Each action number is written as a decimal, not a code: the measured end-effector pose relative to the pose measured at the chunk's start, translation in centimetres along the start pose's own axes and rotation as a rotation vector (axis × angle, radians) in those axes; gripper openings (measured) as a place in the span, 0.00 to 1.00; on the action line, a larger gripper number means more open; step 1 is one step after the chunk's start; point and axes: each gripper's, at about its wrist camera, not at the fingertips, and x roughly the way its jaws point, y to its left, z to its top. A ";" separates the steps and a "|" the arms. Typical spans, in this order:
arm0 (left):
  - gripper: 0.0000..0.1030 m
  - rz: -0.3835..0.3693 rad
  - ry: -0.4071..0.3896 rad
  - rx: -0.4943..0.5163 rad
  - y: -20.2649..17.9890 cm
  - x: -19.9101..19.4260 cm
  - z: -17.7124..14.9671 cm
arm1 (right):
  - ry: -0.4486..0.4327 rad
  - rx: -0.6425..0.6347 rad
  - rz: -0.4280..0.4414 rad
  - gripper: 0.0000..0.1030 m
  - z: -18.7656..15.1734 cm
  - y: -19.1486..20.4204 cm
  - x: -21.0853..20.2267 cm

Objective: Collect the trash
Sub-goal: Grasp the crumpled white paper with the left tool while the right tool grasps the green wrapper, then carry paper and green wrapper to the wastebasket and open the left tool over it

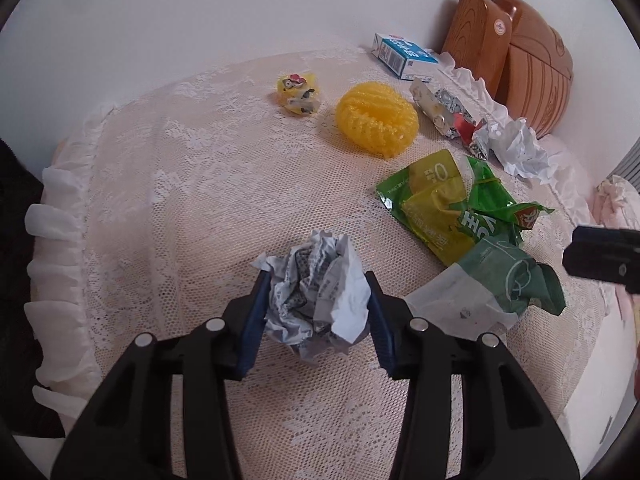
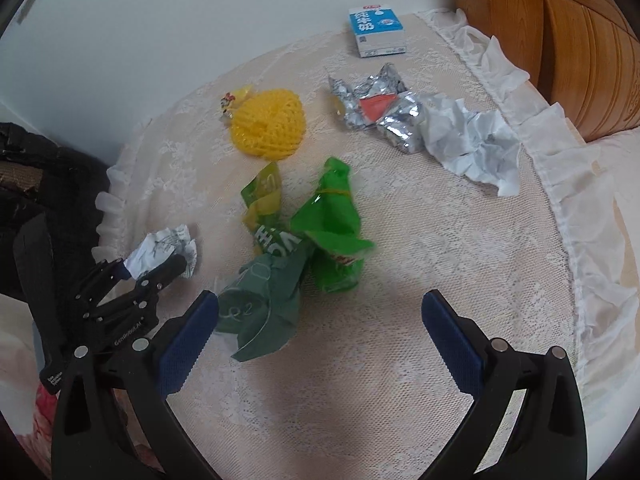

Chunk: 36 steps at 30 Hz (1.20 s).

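My left gripper (image 1: 316, 280) is shut on a crumpled printed paper ball (image 1: 320, 300), just above the lace tablecloth (image 1: 180, 200); it also shows in the right wrist view (image 2: 150, 266) with the ball (image 2: 164, 250). My right gripper (image 2: 320, 312) is open and empty, above the cloth, with a dark green wrapper (image 2: 264, 304) beside its left finger. Bright green and yellow-green wrappers (image 2: 332, 232) lie just beyond. More trash lies farther back: yellow foam net (image 2: 268, 124), silver foil wrapper (image 2: 376, 108), crumpled white paper (image 2: 472, 144), milk carton (image 2: 376, 32).
A small yellow cartoon packet (image 1: 298, 94) lies at the far side by the white wall. A wooden headboard (image 2: 560, 40) stands at the far right. A black bag (image 2: 36, 184) sits off the table's left edge. The cloth's ruffled edge (image 2: 580, 216) runs along the right.
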 end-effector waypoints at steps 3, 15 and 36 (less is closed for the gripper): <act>0.44 0.036 -0.031 -0.028 0.5 -1.1 0.2 | 0.001 0.075 0.016 0.98 -0.7 0.5 0.6; 0.44 0.043 -0.027 -0.069 1.3 -2.7 -1.1 | 0.024 0.282 0.066 0.95 -1.5 2.3 5.9; 0.44 -0.064 -0.015 -0.011 -3.9 -6.3 -2.3 | -0.036 0.211 0.152 0.61 -6.2 -1.6 0.3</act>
